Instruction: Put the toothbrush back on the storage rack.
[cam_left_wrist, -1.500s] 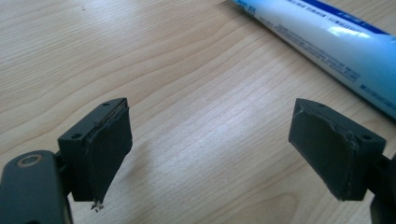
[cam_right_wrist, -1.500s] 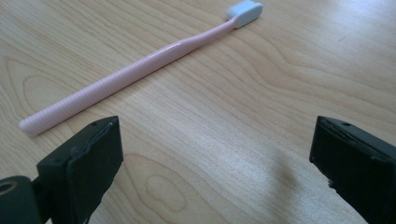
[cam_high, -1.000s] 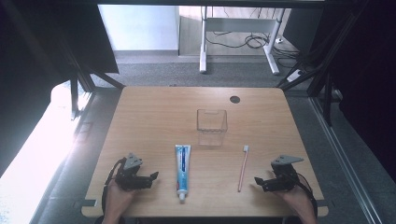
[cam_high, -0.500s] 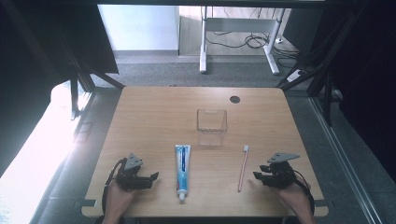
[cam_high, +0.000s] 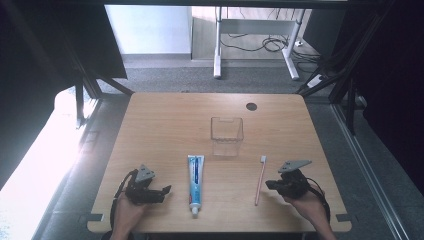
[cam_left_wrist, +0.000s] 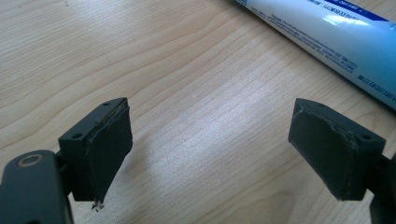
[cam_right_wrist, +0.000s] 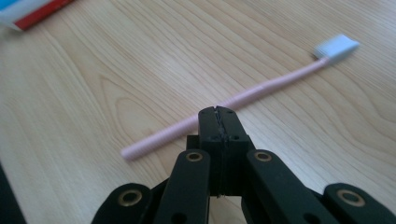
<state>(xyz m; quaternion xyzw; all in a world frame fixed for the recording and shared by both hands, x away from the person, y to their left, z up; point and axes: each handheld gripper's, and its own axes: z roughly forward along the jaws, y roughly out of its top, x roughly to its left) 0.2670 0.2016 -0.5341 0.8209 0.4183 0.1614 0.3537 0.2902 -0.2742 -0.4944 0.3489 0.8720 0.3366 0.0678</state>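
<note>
While the left gripper (cam_high: 162, 190) is held with jaws wide apart above bare wood at the table's (cam_high: 165, 130) near left, a toothpaste tube (cam_high: 195, 182) is seen just beside it. Right of the tube, a pink toothbrush (cam_high: 260, 179) lies flat. The right gripper (cam_high: 270, 184), whose jaws have just been closing, is pressed shut on nothing just short of the handle.

Two black hand-held grippers

Each gripper (cam_high: 165, 190) (cam_high: 270, 185) carries a grey three-cornered plate, a trailing black cable, brass-ringed pivot screws and worn dark pads.
</note>
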